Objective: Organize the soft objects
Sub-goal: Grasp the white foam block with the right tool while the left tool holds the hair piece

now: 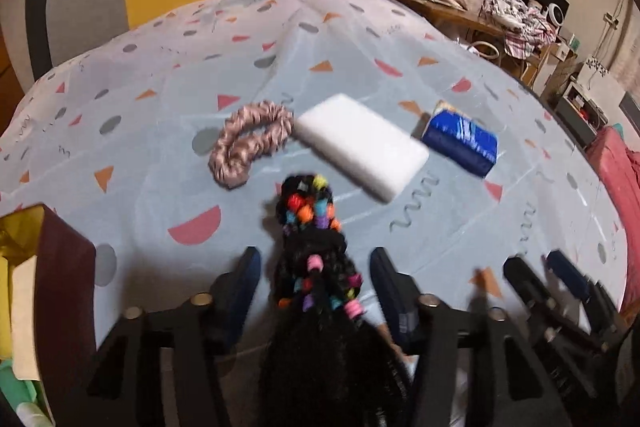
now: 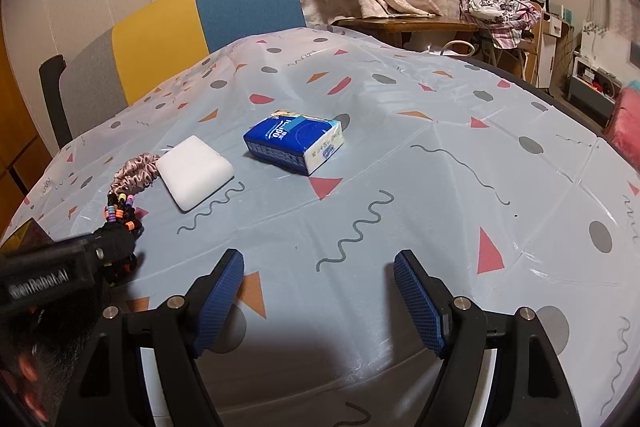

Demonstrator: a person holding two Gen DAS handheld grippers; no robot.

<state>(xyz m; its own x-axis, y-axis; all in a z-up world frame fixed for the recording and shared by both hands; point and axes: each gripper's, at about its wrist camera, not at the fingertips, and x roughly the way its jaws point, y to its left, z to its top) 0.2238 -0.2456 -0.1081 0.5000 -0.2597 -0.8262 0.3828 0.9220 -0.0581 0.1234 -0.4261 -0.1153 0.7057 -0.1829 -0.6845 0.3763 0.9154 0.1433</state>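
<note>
Left gripper (image 1: pixel 314 279) spread wide in the left wrist view, blue pads (image 1: pixel 244 275) apart on either side of a black beaded hair tie (image 1: pixel 310 227), no pad clearly touching it; blurred, so cannot tell whether lying on the cloth or lifted. Beyond it, toward the table's middle: pink scrunchie (image 1: pixel 250 141), touching or just beside a white sponge block (image 1: pixel 362 143), then a blue tissue pack (image 1: pixel 460 141) close to the block's right. Brown box (image 1: pixel 66 291) at the near left edge of the patterned tablecloth (image 1: pixel 160 87). Right gripper (image 1: pixel 556 279) visible low right. Right wrist view: right gripper (image 2: pixel 320 287) spread, holding nothing, over bare tablecloth (image 2: pixel 460 155) near the front edge. Tissue pack (image 2: pixel 296 143) mid-table, sponge block (image 2: pixel 194 171) to its left, scrunchie (image 2: pixel 132 177) against that, beaded hair tie (image 2: pixel 118 223) nearest the left edge beside the left gripper's black body.
</note>
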